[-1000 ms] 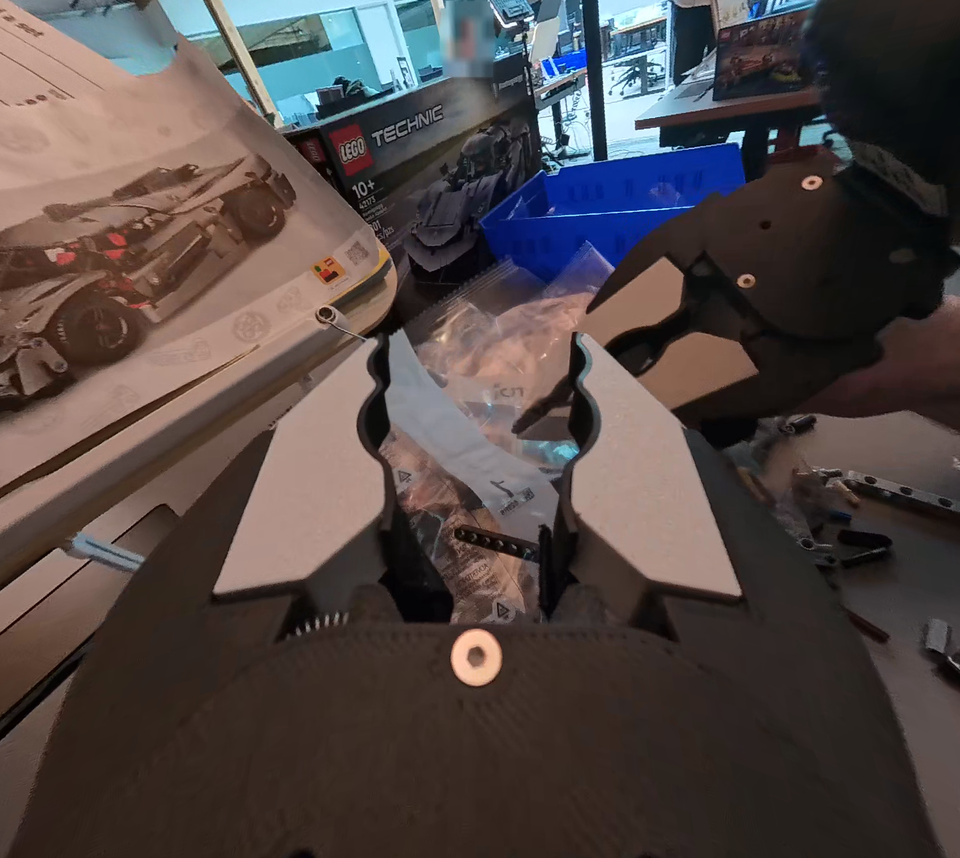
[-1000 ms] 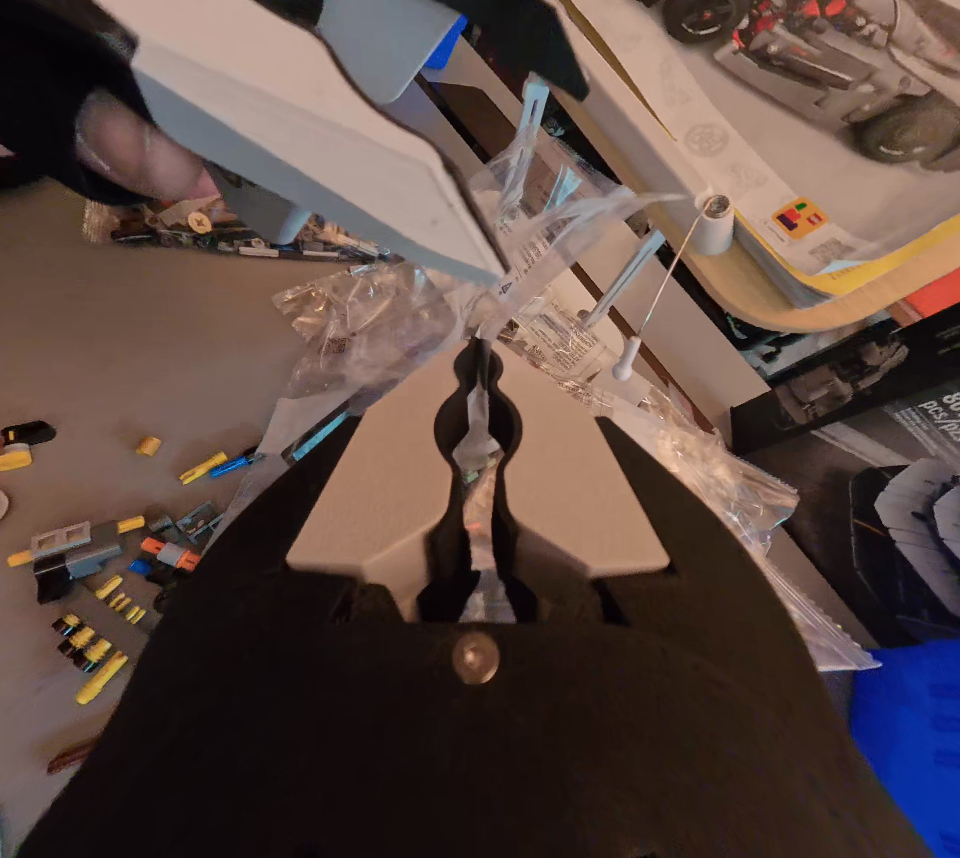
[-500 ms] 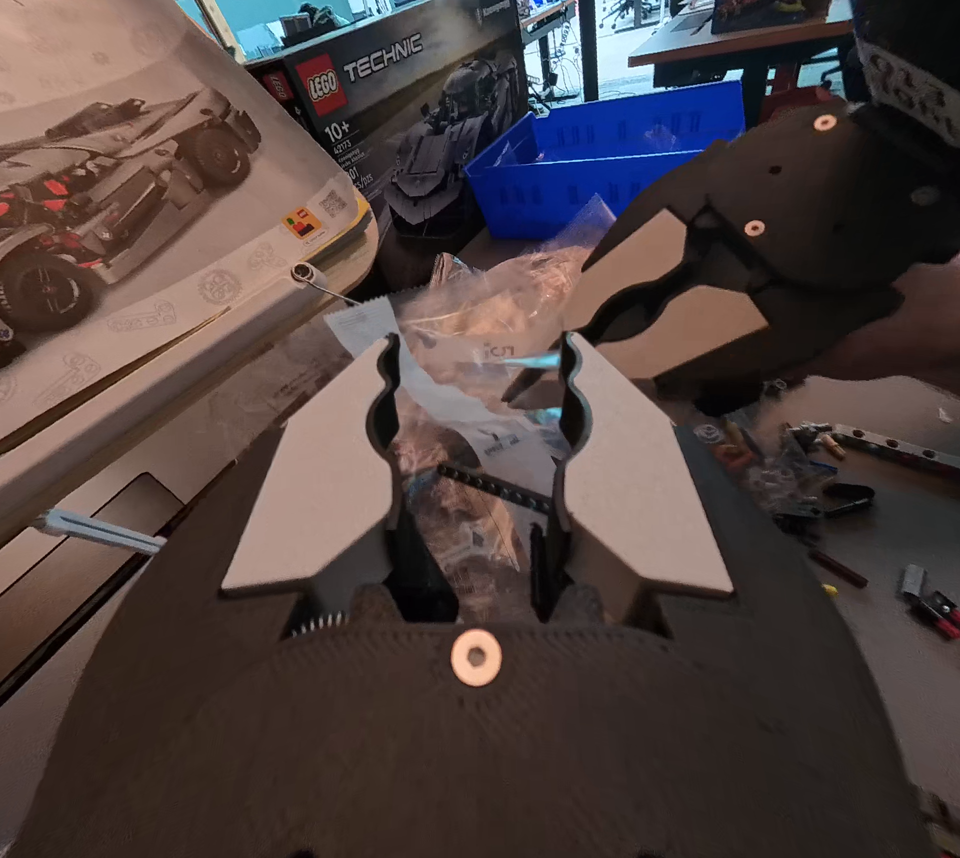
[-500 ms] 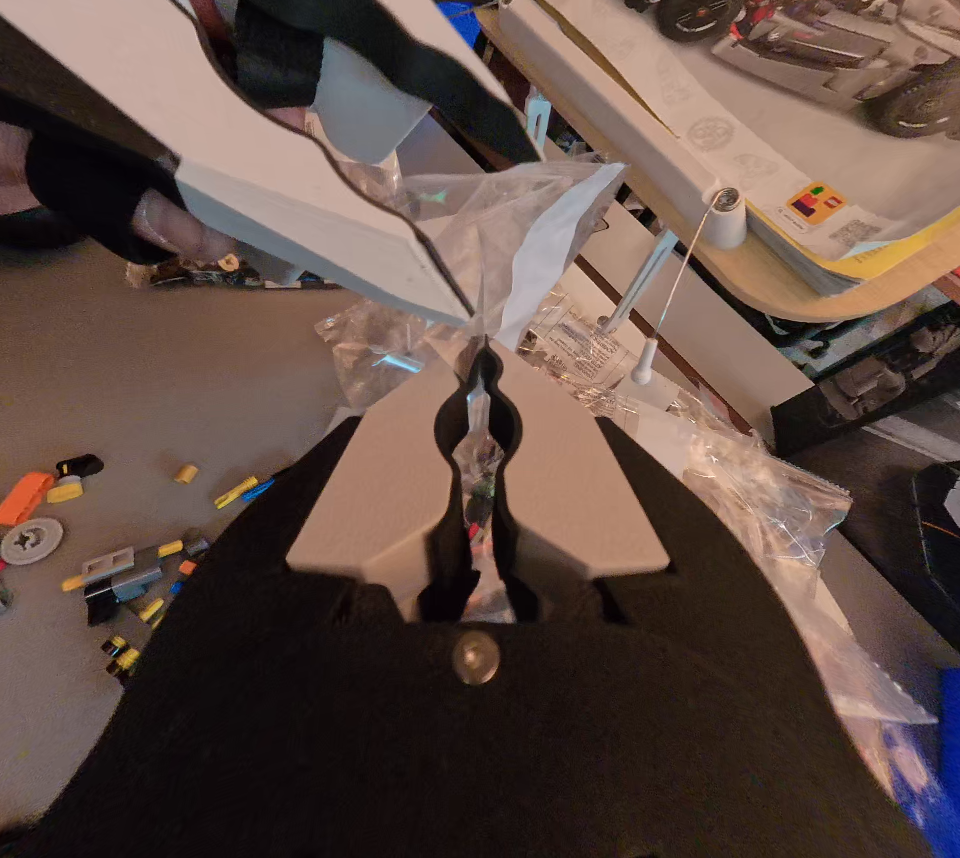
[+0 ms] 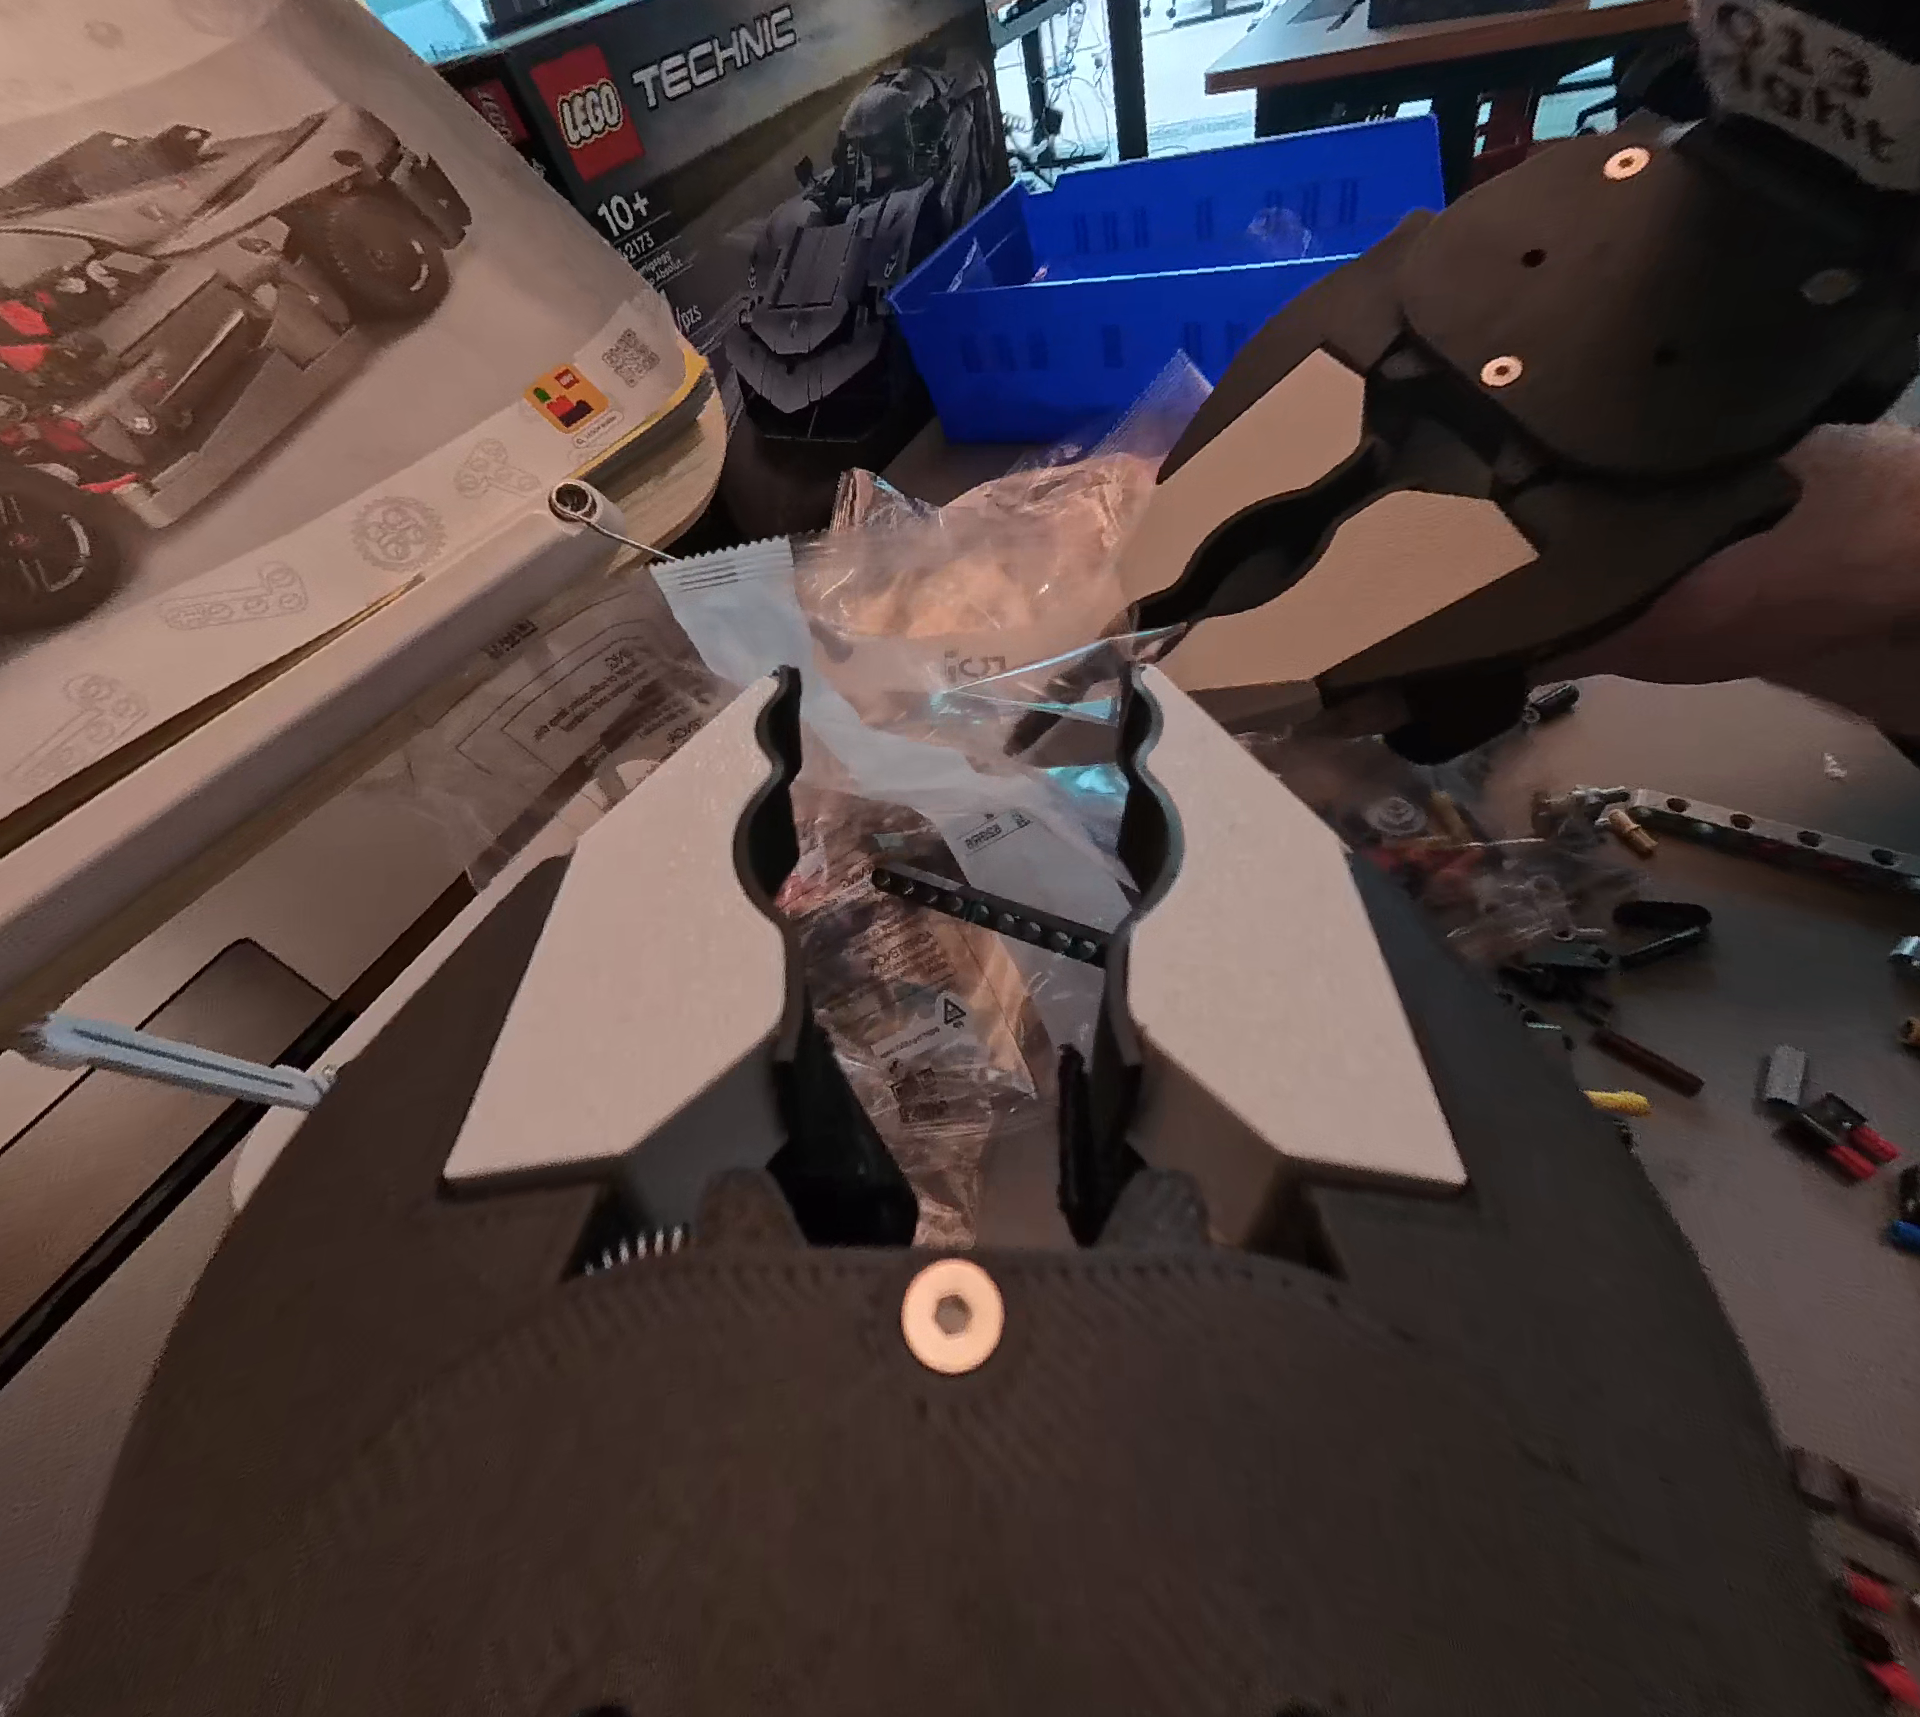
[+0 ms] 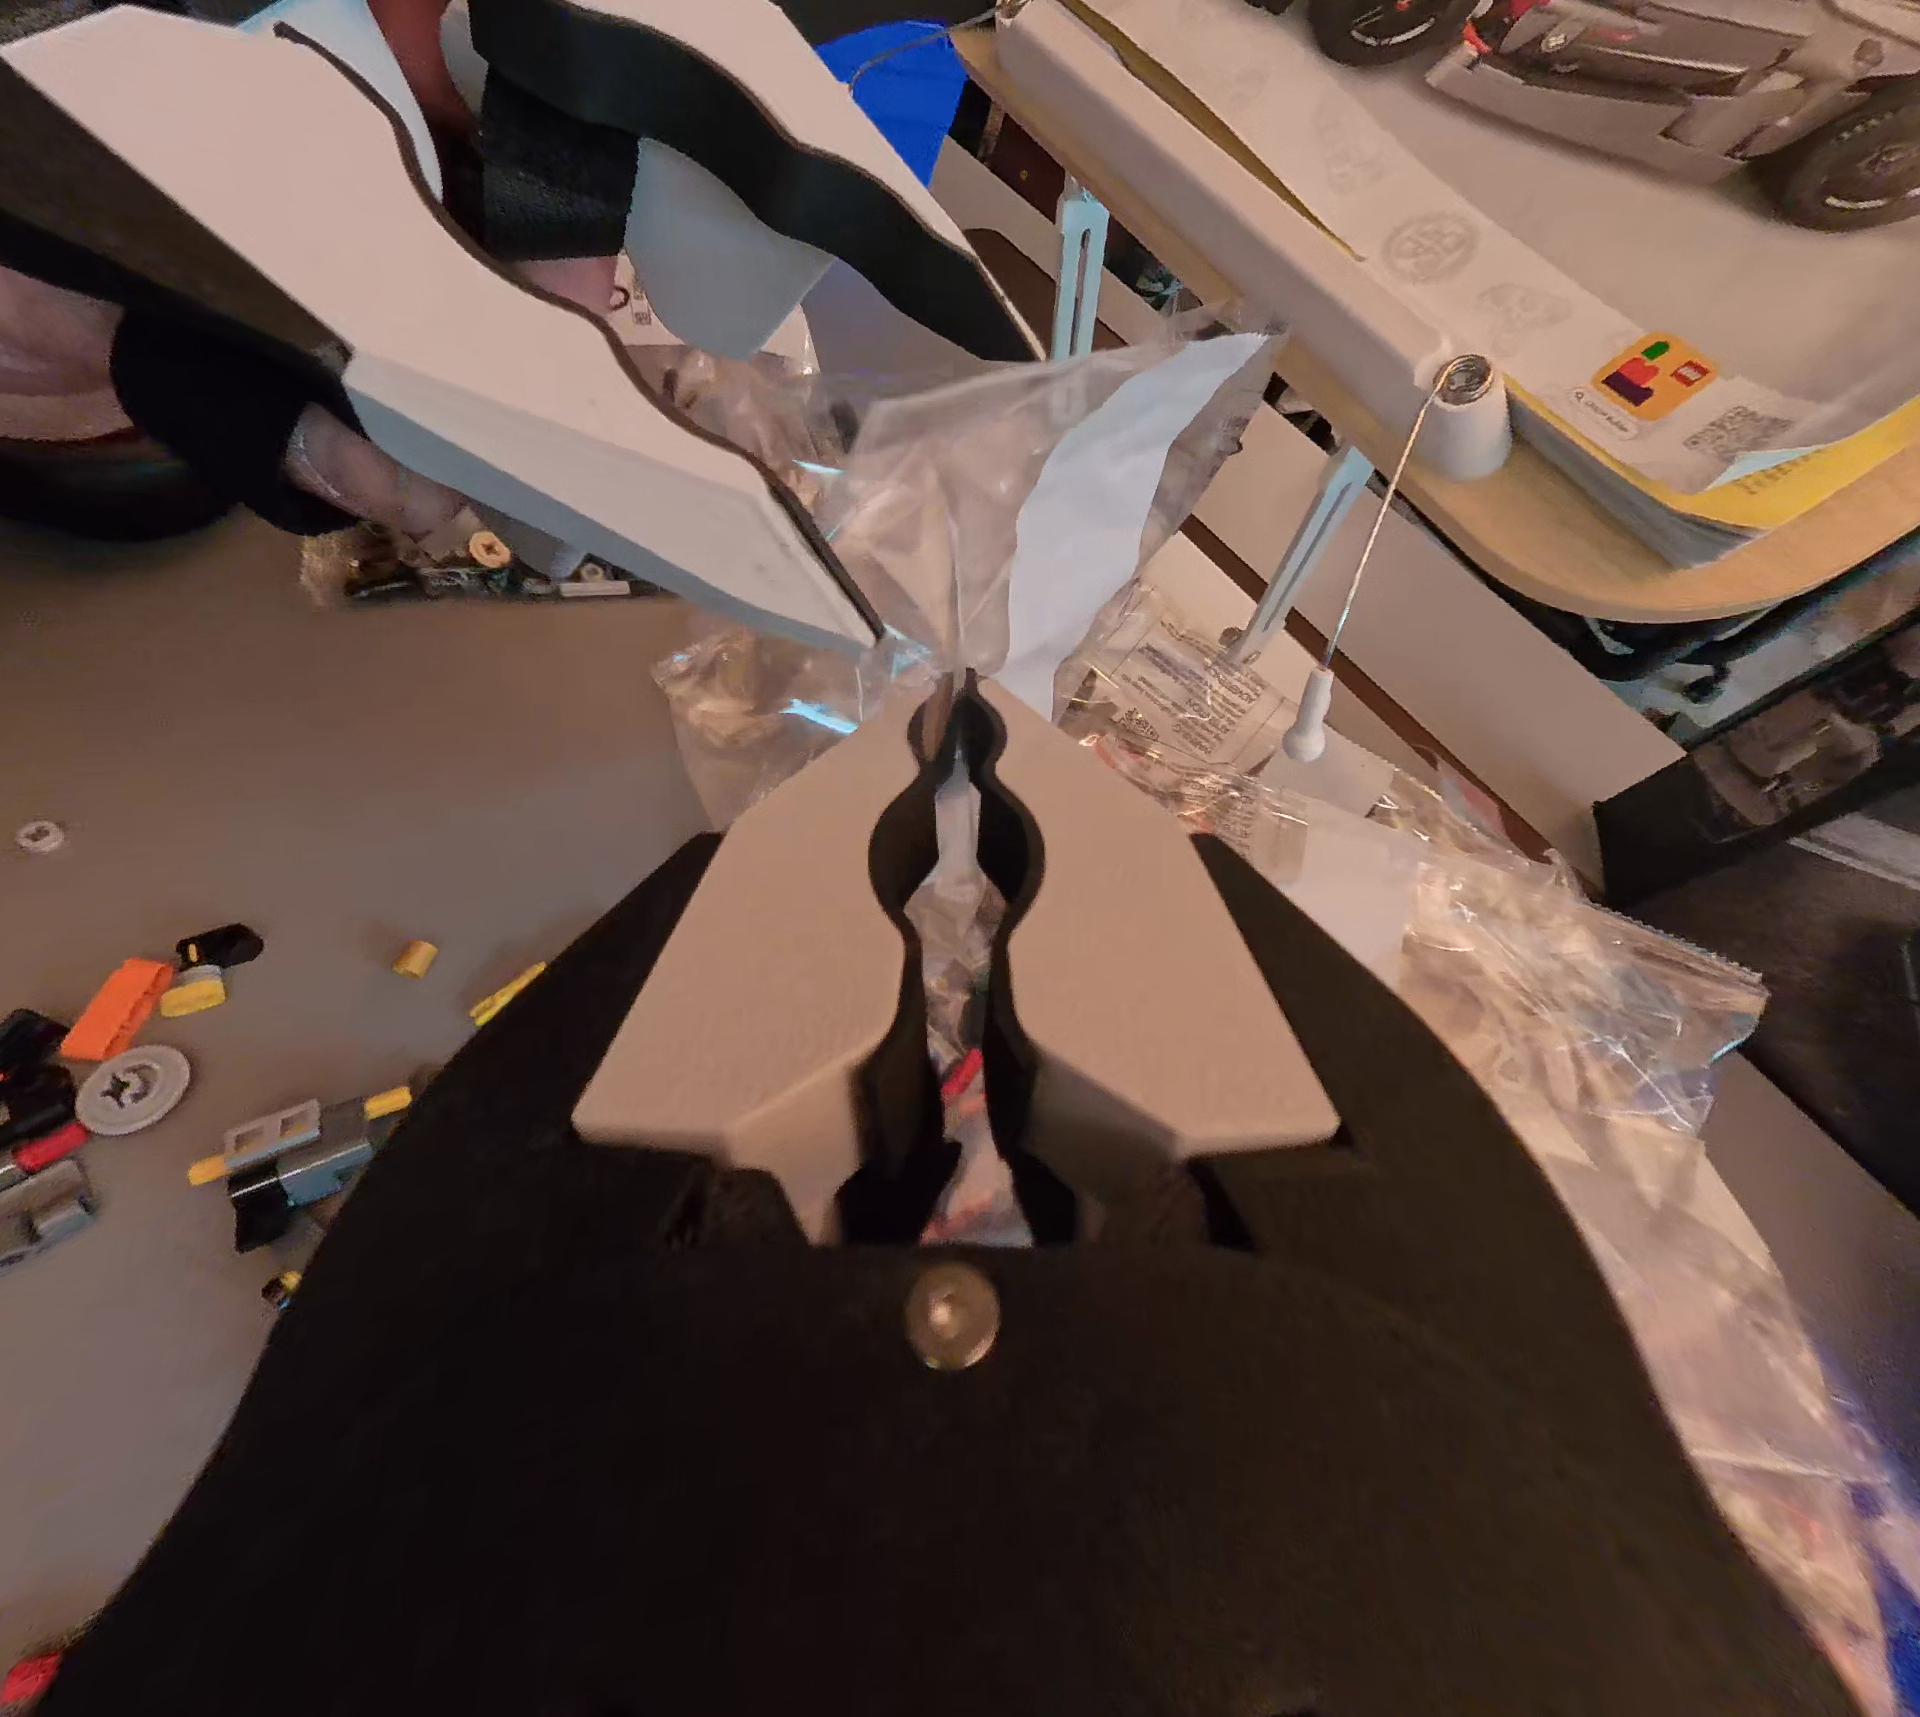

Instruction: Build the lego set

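We see our right gripper (image 6: 961, 691) pinched tight on a thin corner of the crinkled clear plastic bag (image 6: 997, 462) of small parts, lifted above the grey table (image 6: 312, 732). Our left gripper (image 5: 956, 711) stands wide apart around the same bag (image 5: 935, 836), touching it only at the right fingertip. Loose yellow pins (image 6: 414, 958) lie at the near left, and the glossy instruction booklet (image 6: 1558, 109) sits on a curved wooden stand at the far right.

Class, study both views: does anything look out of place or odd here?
Mostly the clutter: loose pieces lie scattered on the table, unsorted. The clear parts bag is pinched by the shut right tongs, while the left tongs stand open.
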